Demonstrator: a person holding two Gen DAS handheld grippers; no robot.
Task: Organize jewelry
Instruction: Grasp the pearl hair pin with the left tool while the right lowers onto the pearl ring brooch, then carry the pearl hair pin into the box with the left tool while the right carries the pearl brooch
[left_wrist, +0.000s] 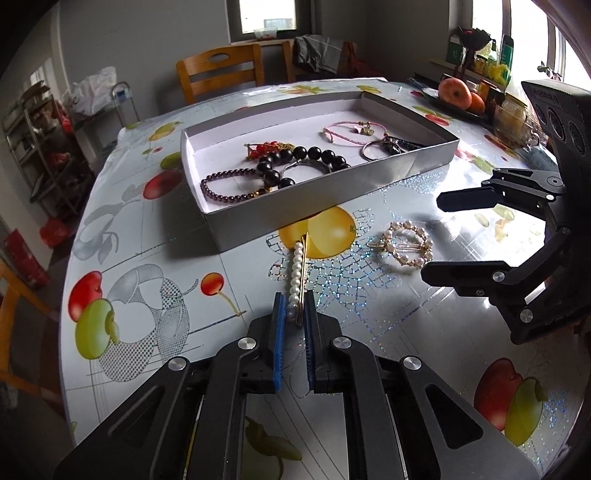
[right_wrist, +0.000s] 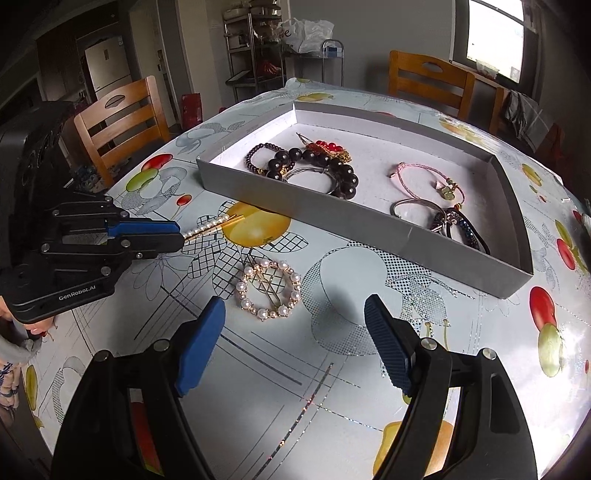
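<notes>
Nearest the lens in the left wrist view, we find the left claw (left_wrist: 294, 314) closed on the near end of the pearl bar clip (left_wrist: 298, 275). The clip's long axis runs straight ahead from the fingertips, up the frame, toward the near wall of the grey tray (left_wrist: 295, 206). Its far end reaches the yellow fruit print just short of that wall. We cannot tell whether the clip is lifted or touching the desk (left_wrist: 406, 350).

In the right wrist view, the right claw (right_wrist: 293, 321) stands wide open and holds nothing. The round pearl clip (right_wrist: 268, 290) lies flat on the desk just ahead of its fingertips, closer to the left pad, in the lower centre of that frame.

We judge the coming move as a forward carry over the near tray wall; the left claw is the one engaged, and the clip already points along that path.

Inside the tray lie the dark bead bracelets (left_wrist: 295, 162) at centre left and the pink cord bracelet (left_wrist: 351, 131) at upper right. A fruit plate (left_wrist: 458, 98) sits at upper right of the frame, well apart.
</notes>
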